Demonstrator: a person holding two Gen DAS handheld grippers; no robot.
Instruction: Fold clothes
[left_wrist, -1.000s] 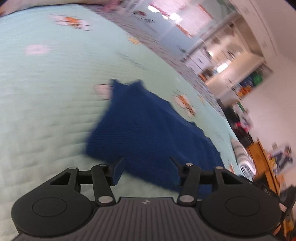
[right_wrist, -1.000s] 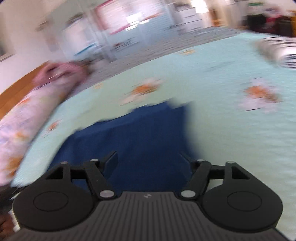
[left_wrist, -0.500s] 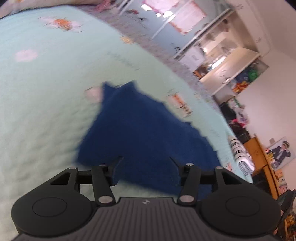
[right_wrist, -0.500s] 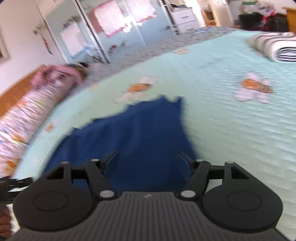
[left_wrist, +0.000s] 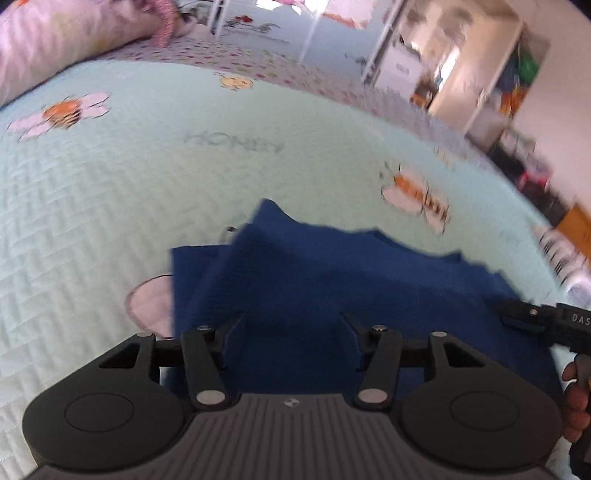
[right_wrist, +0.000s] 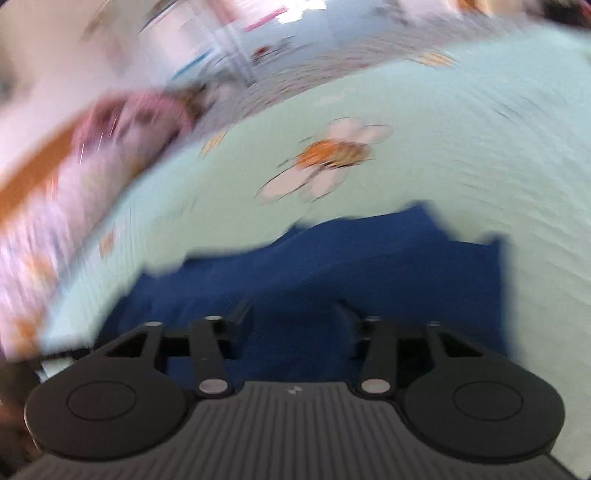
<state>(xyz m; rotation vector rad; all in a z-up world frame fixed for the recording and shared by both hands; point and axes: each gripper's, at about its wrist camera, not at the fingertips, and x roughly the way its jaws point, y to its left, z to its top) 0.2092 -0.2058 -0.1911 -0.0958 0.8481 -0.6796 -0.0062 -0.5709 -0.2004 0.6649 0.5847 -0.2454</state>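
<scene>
A dark blue knitted garment (left_wrist: 332, 277) lies on the mint bedspread (left_wrist: 110, 203), with a second layer showing at its left edge. My left gripper (left_wrist: 291, 321) stands open low over the garment's near part, and only cloth shows in the gap between its fingers. In the blurred right wrist view the same garment (right_wrist: 369, 266) fills the lower middle. My right gripper (right_wrist: 293, 314) is over it with its jaws closing, a gap still between them and cloth behind. The right gripper (left_wrist: 535, 321) also shows at the right edge of the left wrist view.
The bedspread (right_wrist: 480, 147) carries bee and flower prints. A long pink pillow (left_wrist: 55, 37) lies along its far left side. A striped folded item (left_wrist: 561, 254) rests near the right edge. A hand (left_wrist: 576, 398) holds the right gripper. Furniture stands beyond the bed.
Both grippers have moved forward over the blue garment and the views have swung. The right gripper's jaws stand narrower. The right gripper has come into the left wrist view.
</scene>
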